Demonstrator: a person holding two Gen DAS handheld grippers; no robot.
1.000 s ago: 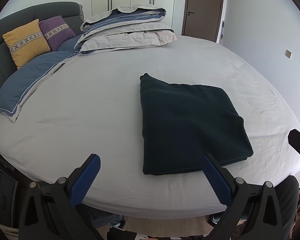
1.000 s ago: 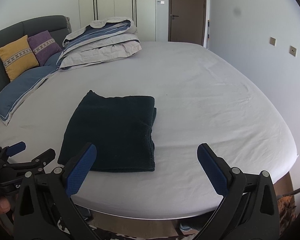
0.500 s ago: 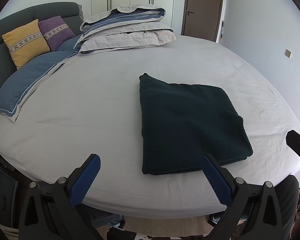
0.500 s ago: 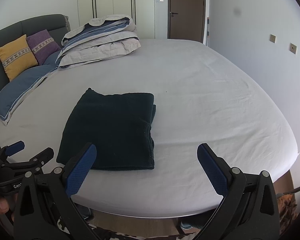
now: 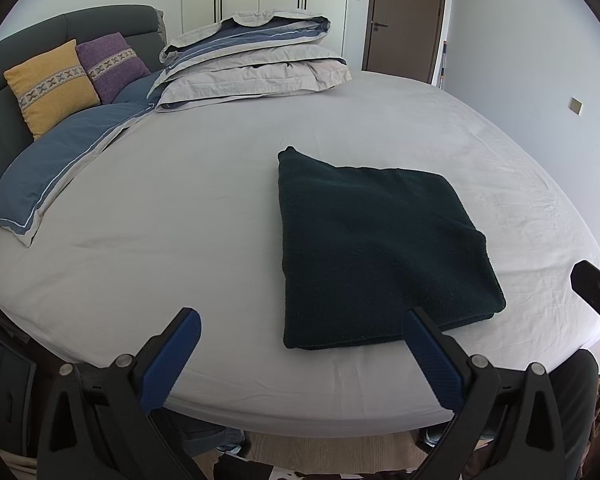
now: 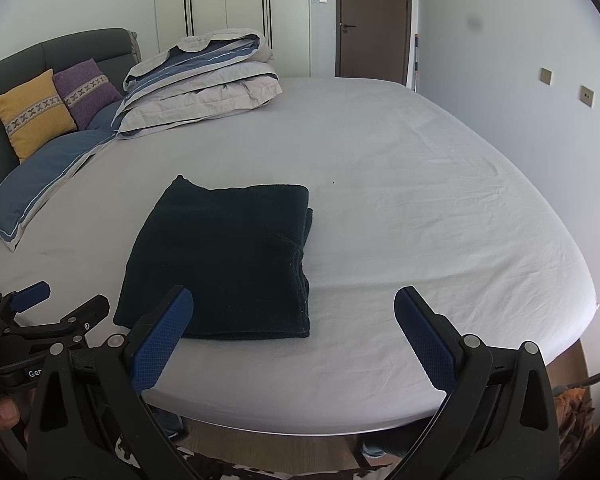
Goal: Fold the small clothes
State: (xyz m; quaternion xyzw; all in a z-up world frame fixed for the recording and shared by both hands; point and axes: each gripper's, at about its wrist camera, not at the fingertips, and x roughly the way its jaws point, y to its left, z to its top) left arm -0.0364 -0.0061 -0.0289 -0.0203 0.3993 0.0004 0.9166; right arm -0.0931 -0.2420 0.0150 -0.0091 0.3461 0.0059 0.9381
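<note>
Holding steady: your left gripper [image 5: 300, 344] and right gripper [image 6: 294, 328] stay wide open and empty, while the folded dark garment [image 5: 376, 256] hasn't shifted on the bed [image 5: 180, 200].

Black tool [image 5: 302, 346] frames, blue textured pads [image 6: 160, 338], silver screws.

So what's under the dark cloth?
The folded dark cloth lies flat on the bed sheet; sheet shows on all sides. Its own layers show at the right edge. Anything tucked beneath is covered. Both grippers hang open, off it.
</note>
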